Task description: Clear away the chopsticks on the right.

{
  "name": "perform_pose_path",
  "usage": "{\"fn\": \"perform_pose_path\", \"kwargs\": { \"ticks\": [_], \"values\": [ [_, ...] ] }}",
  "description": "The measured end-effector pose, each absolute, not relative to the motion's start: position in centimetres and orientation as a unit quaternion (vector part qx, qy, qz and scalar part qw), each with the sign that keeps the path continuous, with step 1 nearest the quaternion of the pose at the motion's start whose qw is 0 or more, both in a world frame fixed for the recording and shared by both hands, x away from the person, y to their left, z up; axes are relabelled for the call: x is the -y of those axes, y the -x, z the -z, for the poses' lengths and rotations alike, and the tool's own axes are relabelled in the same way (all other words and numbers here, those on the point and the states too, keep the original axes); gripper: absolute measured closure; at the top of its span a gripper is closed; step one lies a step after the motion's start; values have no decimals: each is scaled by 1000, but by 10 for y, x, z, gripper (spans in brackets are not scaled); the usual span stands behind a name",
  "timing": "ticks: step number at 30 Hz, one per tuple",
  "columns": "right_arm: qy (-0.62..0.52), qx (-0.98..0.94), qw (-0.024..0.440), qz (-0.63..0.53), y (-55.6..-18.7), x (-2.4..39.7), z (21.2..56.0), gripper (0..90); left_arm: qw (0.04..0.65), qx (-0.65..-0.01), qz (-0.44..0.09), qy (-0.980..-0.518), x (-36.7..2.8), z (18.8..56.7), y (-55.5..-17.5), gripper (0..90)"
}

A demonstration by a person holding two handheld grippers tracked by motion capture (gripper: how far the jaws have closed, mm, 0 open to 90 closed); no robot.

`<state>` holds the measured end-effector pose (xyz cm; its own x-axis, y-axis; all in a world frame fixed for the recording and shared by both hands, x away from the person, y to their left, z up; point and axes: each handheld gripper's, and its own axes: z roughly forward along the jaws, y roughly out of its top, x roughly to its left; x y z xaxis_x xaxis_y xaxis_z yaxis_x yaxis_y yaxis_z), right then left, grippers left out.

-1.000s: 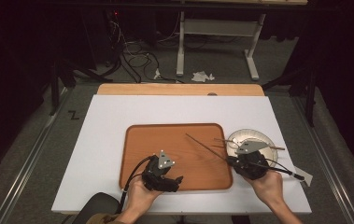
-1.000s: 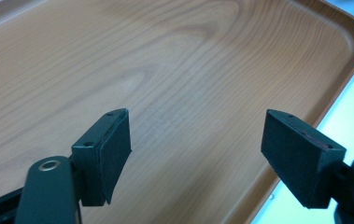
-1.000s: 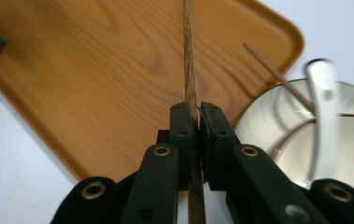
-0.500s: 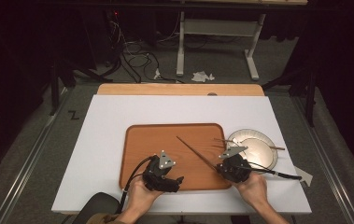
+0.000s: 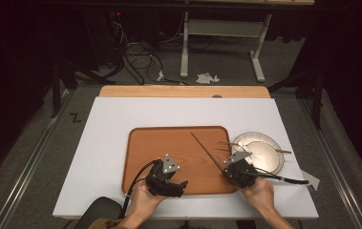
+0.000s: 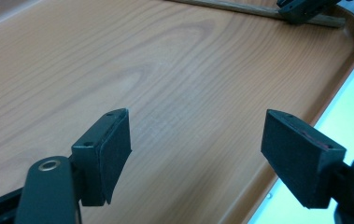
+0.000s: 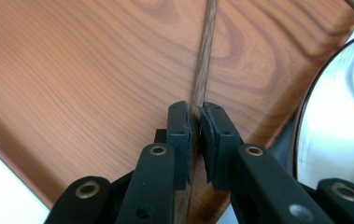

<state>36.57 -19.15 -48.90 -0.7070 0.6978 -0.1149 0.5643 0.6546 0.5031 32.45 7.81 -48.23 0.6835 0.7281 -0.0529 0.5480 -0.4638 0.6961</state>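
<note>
Right gripper (image 7: 194, 140) pinches chopstick (image 7: 203, 60) over tray (image 7: 72, 84), jaws just easing.

Tray (image 5: 169, 143) sits mid-table (image 5: 102, 143), plate (image 5: 264, 157) just right of it. 1 chopstick (image 5: 207, 150) lies over tray's right part, another (image 5: 283, 151) across plate.

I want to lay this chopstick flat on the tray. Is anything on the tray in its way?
Nothing visible is. The right gripper has the chopstick between its jaws, slanting over the wooden tray, whose surface under it is bare. The left gripper sits at the tray's near edge, off to the side.
</note>
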Motion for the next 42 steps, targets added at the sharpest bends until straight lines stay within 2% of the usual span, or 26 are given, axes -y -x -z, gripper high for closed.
{"fn": "perform_pose_path", "kwargs": {
  "ticks": [10,17,27,33,42],
  "values": [
    [-371,-887,145,-234,-368,200,490,804,355,-378,-127,-846,-78,483,-325,245],
    [-368,-888,142,-236,-368,200,489,738,353,-377,-126,-847,-77,483,-325,245],
    [-362,-883,135,-268,-362,204,478,706,352,-376,-127,-848,-77,483,-325,245],
    [-343,-873,123,-326,-359,219,453,692,354,-380,-126,-845,-78,482,-326,245],
    [-336,-859,169,-348,-364,257,417,692,354,-381,-127,-844,-79,483,-327,245]
  ]
}}
